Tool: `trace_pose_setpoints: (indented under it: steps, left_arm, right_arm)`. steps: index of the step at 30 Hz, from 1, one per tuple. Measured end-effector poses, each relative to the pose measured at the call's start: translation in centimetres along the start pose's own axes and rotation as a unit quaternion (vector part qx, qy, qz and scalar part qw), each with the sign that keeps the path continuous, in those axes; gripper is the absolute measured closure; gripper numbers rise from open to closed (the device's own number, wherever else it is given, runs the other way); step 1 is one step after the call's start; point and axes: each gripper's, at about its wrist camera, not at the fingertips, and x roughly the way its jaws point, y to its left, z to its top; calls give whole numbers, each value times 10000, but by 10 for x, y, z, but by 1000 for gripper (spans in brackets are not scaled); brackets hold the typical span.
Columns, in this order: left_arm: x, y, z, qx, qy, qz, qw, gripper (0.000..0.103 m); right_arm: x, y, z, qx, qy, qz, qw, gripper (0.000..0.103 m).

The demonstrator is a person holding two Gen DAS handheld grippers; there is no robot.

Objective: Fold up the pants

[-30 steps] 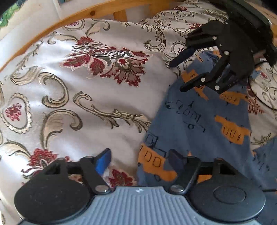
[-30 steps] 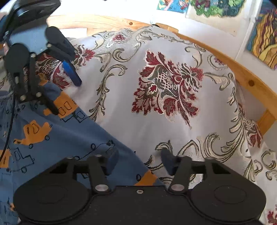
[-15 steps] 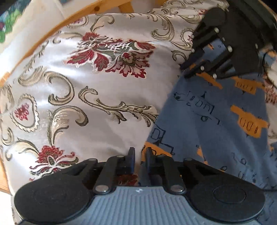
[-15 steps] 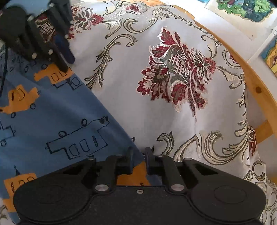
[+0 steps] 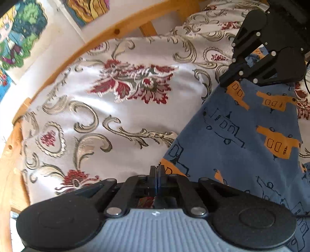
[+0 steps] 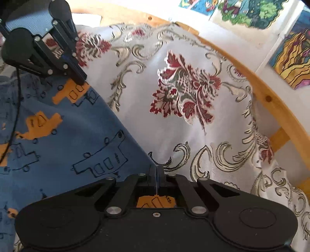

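Inspector: Condition of the garment?

Operator: I see the pants (image 5: 238,139) as blue cloth printed with orange and outlined vehicles. They lie on the patterned cover (image 5: 124,108), their straight edge running slantwise across it, away from the wooden rail (image 6: 271,97). The cloth looks taut between my two tools.

Inspector: The tongs?

Operator: My left gripper (image 5: 156,175) is pinched tight on the near corner of the pants edge, jaws together with blue cloth between them. My right gripper (image 6: 157,174) is likewise clamped on the other corner of the same edge; an orange patch shows just behind its jaws. Each tool appears in the other's camera at the far end of the cloth.

Inspector: Change since the earlier frames?

Operator: A second ago both sets of jaws stood wide, over the edge. Half a second ago they had narrowed to a small gap. Now both are fully closed on the cloth, and the rail and wall pictures (image 6: 242,13) show more.
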Motion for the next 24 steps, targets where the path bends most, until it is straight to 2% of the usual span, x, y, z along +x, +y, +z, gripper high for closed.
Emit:
trace_pose_setpoints:
  steps: [7,10,14,19,24]
  left_arm:
    - [-42,-19,-11,227,-597,321,9974,102]
    - [-63,-33,-19,386,-952,590,9930,102]
    - [-92,-53,-32,395,-1304,728,9880,102]
    - [-124,-86,-61,744,-1487,805,9828,102]
    - [-142,-119,-95,1205,-1413,776,9795,102]
  right_arm:
    - [-55,21,-14,51,-425,-172,9989,103]
    - [-82,35,-22,54,-545,-255,9982,103]
    - [-123,64,-34,-66,-632,-295,9975,103]
    - [-160,109,-49,-118,-520,-267,9982,103]
    - [-182,160,-65,-184,-369,-270,9988,103]
